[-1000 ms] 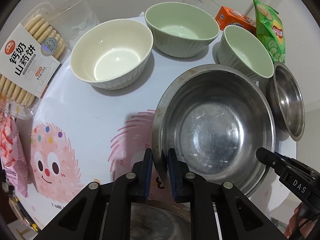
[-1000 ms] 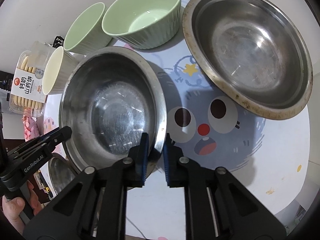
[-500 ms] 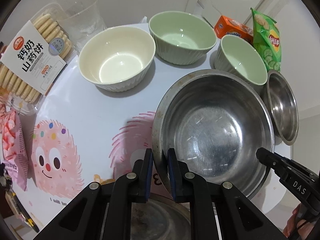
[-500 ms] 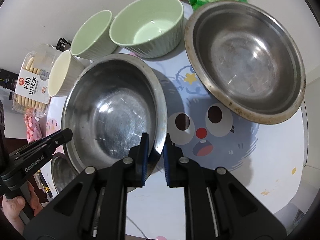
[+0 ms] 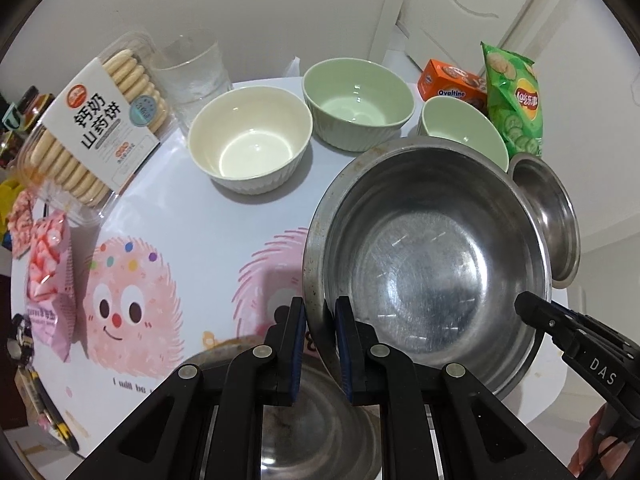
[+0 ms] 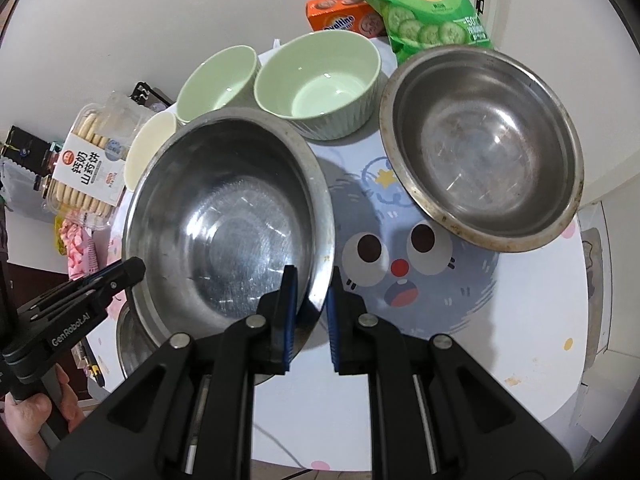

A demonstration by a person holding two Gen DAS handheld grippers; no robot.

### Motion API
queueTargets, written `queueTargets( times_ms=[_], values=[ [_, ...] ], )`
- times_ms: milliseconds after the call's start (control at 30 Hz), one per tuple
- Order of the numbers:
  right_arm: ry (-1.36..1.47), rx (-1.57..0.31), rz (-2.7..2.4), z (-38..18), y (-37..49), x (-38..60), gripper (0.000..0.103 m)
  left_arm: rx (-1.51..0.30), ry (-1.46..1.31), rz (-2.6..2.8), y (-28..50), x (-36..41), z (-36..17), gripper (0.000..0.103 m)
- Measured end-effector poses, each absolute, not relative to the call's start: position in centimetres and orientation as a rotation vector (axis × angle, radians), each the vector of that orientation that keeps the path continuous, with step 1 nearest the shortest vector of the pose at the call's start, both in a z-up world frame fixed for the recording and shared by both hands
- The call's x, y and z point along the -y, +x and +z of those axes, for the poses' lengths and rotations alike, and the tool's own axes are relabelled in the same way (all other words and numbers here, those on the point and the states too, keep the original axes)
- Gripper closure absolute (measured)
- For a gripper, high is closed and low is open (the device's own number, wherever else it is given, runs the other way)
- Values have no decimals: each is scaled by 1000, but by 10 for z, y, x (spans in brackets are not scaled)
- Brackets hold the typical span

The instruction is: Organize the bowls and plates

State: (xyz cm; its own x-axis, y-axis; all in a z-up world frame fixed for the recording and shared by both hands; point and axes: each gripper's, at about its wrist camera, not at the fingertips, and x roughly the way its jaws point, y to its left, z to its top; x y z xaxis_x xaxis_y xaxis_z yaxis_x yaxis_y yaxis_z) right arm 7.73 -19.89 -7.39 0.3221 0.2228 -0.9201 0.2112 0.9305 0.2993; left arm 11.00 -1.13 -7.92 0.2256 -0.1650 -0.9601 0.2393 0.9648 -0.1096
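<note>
Both grippers hold one steel bowl (image 5: 432, 256) by opposite rims, lifted above the table. My left gripper (image 5: 319, 320) is shut on its near-left rim; my right gripper (image 6: 312, 292) is shut on its right rim (image 6: 320, 240). A second steel bowl (image 6: 480, 140) sits on the table at the right, also showing in the left wrist view (image 5: 548, 216). Another steel bowl (image 5: 304, 432) lies below my left gripper. A cream bowl (image 5: 250, 140), a large green bowl (image 5: 358, 100) and a small green bowl (image 5: 460, 130) stand at the back.
A biscuit pack (image 5: 92, 132), a clear glass (image 5: 192, 76) and a pink snack bag (image 5: 48, 280) are on the left. An orange box (image 5: 452, 84) and a green chip bag (image 5: 516, 100) stand at the back right. The round table (image 6: 500, 320) has cartoon prints.
Both grippers have lifted the held steel bowl higher and drawn it back; the table and other bowls look farther away. Both grips are unchanged.
</note>
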Motion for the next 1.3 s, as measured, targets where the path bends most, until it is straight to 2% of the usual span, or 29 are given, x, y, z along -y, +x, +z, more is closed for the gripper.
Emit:
queueTargets(
  times_ms=[733, 1300],
  values=[
    [333, -1223, 138, -40, 41, 159, 87, -1262, 33, -169, 53, -34, -42, 88],
    [175, -1287, 302, -52, 31, 97, 86, -1272, -67, -38, 10, -101, -55, 88]
  ],
)
